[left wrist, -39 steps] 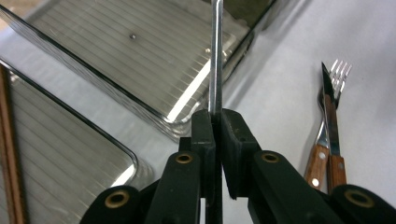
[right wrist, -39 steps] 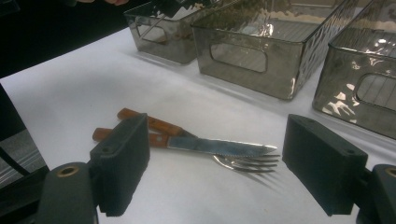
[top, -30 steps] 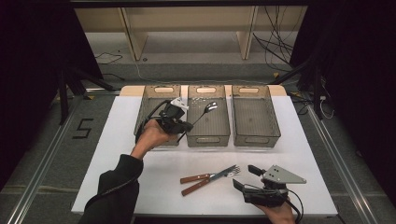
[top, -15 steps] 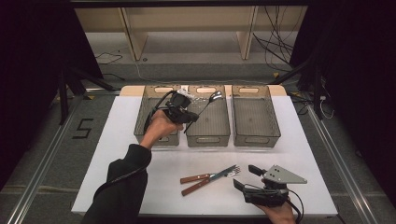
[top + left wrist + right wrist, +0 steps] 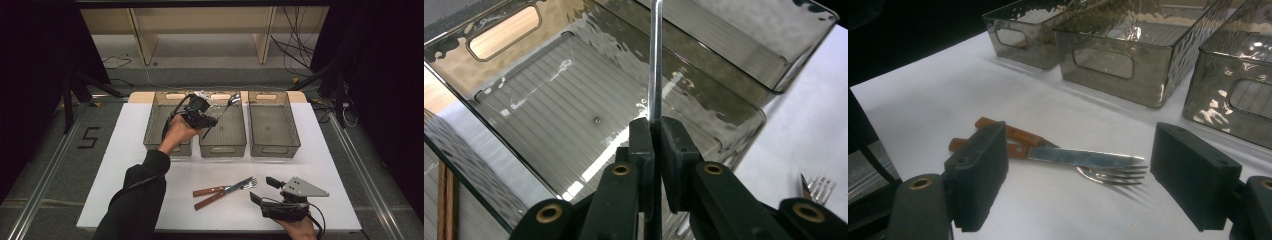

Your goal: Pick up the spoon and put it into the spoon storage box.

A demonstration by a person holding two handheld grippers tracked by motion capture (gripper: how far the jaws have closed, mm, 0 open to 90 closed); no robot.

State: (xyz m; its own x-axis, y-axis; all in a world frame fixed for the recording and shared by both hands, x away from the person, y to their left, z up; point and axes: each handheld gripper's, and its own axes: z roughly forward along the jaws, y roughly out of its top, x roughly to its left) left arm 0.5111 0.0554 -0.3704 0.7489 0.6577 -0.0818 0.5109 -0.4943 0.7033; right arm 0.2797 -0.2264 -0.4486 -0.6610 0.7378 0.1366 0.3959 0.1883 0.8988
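Clamping spoon [image 5: 223, 108] handle, left gripper [image 5: 653, 131] jaws tight; right gripper [image 5: 1078, 175] jaws wide.

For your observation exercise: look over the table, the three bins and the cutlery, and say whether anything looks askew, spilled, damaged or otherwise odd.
Nothing looks spilled or damaged. The three bins stand in a row. The knife and fork lie crossed on the table, which is untidy but not odd. The left tongs hold a spoon over the middle bin.
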